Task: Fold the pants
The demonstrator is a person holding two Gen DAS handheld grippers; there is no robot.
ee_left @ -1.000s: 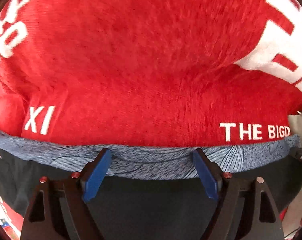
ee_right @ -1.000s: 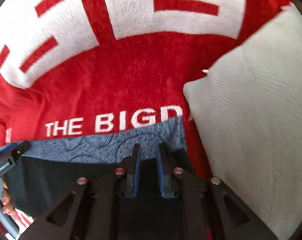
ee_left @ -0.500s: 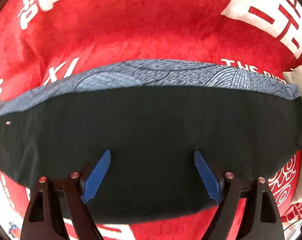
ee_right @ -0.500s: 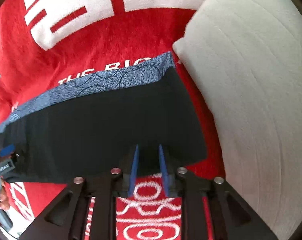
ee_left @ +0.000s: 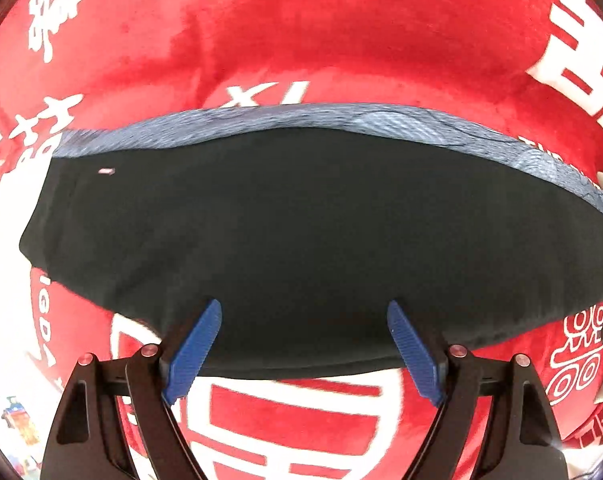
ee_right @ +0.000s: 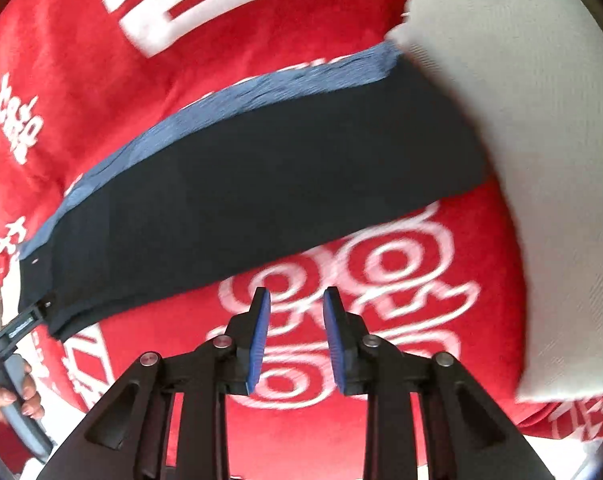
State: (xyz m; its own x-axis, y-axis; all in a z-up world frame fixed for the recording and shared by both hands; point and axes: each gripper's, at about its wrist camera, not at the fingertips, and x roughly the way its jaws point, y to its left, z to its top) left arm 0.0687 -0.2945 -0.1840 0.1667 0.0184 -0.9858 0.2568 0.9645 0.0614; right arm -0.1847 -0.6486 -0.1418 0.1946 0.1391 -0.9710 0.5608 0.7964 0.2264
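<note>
The pants (ee_left: 321, 236) lie folded into a flat, dark band across the middle of a red plush blanket (ee_left: 341, 40) printed with large white characters. They are black, matte and smooth, with a mottled blue-grey waistband strip (ee_left: 381, 120) running along their far long edge; a tiny pale tag shows near the far left corner. I judge them light, limp and thin, likely to sag and slide apart if lifted from one point, so I would take them at the two corners of a short end, or pinch both layers along the near folded edge. My left gripper (ee_left: 305, 344) hangs over that near edge with its ribbed blue pads spread wide and nothing between them. My right gripper (ee_right: 295, 336) hovers over bare blanket, apart from the near right corner of the pants; its jaws have just been opening, stand only a little parted, and hold nothing. A pale, finely ribbed cushion (ee_right: 541, 160) sits against the right short end of the pants, touching the waistband corner as far as the blur lets me tell. The blanket pile looks soft and grippy.
</note>
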